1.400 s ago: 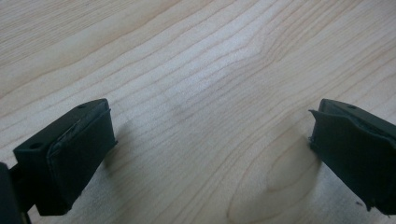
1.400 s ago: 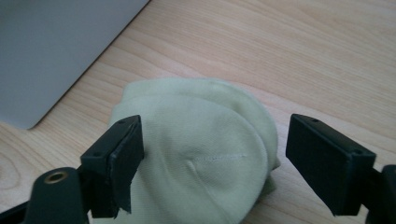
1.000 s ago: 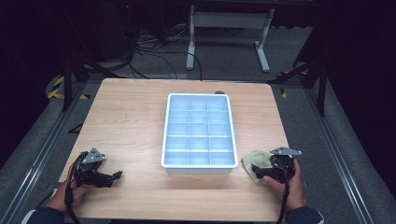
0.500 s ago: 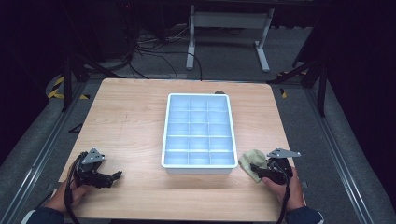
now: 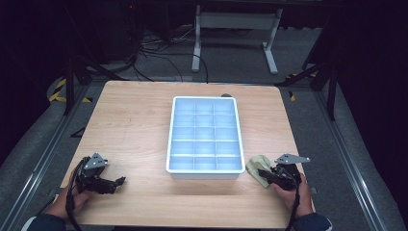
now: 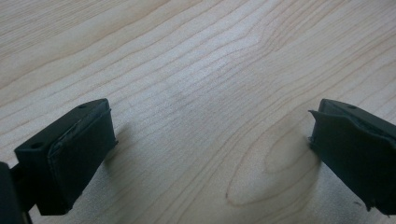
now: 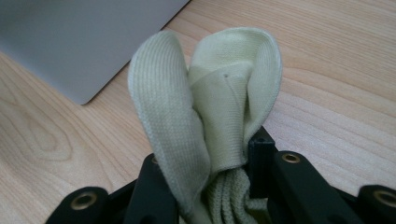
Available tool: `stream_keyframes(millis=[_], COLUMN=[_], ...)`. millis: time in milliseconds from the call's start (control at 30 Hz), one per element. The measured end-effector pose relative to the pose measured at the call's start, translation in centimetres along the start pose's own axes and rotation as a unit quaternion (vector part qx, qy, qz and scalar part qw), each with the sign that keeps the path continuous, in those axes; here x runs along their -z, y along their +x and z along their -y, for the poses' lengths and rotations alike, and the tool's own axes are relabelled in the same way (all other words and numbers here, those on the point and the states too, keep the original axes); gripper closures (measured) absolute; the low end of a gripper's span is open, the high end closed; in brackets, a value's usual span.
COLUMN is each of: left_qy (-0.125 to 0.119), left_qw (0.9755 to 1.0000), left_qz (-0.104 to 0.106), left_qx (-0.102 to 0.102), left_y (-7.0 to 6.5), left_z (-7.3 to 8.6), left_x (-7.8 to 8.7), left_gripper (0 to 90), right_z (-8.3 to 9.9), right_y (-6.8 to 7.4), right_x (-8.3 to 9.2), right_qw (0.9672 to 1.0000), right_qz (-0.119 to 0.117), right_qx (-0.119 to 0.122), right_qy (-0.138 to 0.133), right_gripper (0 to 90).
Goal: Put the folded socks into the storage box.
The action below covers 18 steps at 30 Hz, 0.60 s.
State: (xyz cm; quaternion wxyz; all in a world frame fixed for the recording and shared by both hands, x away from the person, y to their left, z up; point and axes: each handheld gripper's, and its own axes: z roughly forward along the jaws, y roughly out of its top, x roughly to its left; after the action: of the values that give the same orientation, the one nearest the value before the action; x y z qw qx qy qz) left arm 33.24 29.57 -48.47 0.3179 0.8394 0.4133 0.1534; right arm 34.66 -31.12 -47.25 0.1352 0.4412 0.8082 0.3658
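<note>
At the lower right of the high view, the right claw [image 5: 267, 176] has just been closing and now clenches a pale green cloth [image 5: 257, 167] bunched between its jaws. The cloth lies on the desk [image 5: 130, 120] just beside the white compartment tray [image 5: 204, 168]. The left claw [image 5: 115, 182] rests released at lower left, well apart.

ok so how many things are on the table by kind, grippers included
grippers: 2, left gripper open, right gripper shut on the sock
tray: 1, white, with compartments
sock: 1, pale green
total: 4
</note>
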Motion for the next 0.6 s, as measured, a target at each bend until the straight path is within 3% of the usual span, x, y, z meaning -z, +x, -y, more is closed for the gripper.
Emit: stream_keyframes(millis=[600], left_qy=[-0.001], left_qw=[1.0000], left_qz=[0.002], left_qx=[0.002], left_y=[-0.02], left_z=[0.02], left_x=[0.00], left_gripper=[0.1], right_z=[-0.28], right_y=[0.19], right_x=[1.02], right_qw=[0.9998], right_qz=[-0.007], right_qx=[0.005], right_qy=[-0.019], right_gripper=[72.0])
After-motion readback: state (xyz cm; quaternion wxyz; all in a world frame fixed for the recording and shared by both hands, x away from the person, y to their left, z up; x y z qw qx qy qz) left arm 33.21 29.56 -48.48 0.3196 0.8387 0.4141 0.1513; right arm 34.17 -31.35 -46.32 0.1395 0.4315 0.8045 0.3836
